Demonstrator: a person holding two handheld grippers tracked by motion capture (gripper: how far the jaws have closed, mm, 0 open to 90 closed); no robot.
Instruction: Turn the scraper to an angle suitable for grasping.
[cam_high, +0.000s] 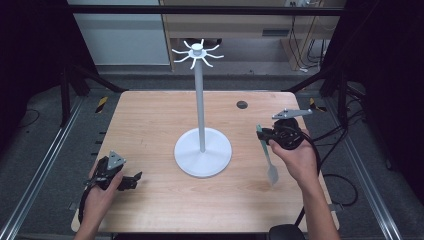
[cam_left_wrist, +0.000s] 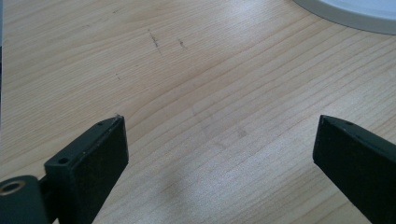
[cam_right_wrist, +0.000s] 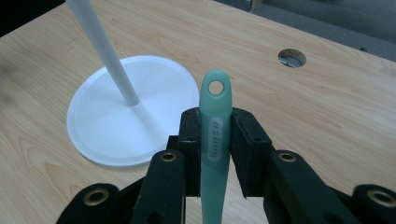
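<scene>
Right gripper view, right claw clamping green spatula

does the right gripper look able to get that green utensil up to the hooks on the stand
Probably yes: the right gripper clamps the green utensil, hanging hole clear above, and nothing stands before the hooks.

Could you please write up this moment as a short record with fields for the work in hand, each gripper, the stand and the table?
work in hand: pale green silicone spatula held near the white hook stand
right gripper: shut on the spatula's handle, hanging hole above the jaws; blade points toward the person in the high view
left gripper: open, nothing between the jaws, low over the table
stand: upright on its round base, hooks on top bare
table: light wooden tabletop with a round cable hole
</scene>
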